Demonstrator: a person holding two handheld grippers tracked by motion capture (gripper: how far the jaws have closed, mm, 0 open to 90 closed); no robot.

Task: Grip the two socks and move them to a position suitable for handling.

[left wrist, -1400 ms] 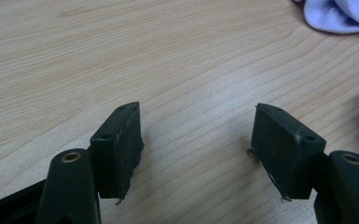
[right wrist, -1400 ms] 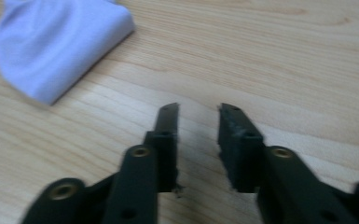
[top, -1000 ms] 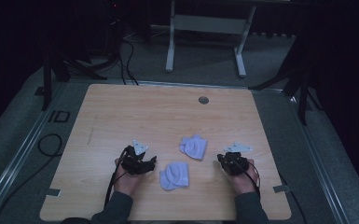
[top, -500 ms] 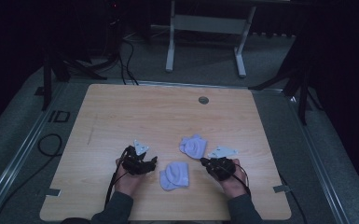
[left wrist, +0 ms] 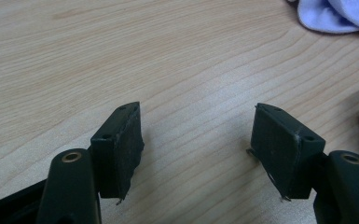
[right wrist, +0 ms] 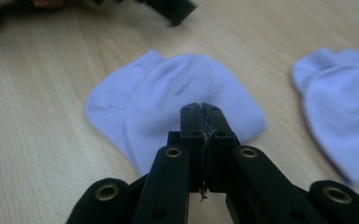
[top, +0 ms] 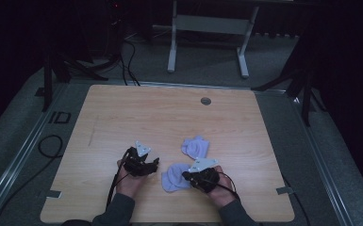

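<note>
— What has been moved? Right gripper has been swung inward to the nearer sock, jaws pressed together, empty.

— And handling? Soft, light, limp — best pinched at an edge. Left gripper is held wide over the table; a second sock lies beyond.

The light wooden table top has a smooth, matt surface with fine wavy grain lines. The near pale lilac cloth piece looks soft and matt, like a knitted fabric, and the far pale lilac cloth piece looks the same. The black left gripper has matt, slightly rough pads, with brass-coloured metal rivets. The black right gripper seems hard, a little glossy plastic.
</note>
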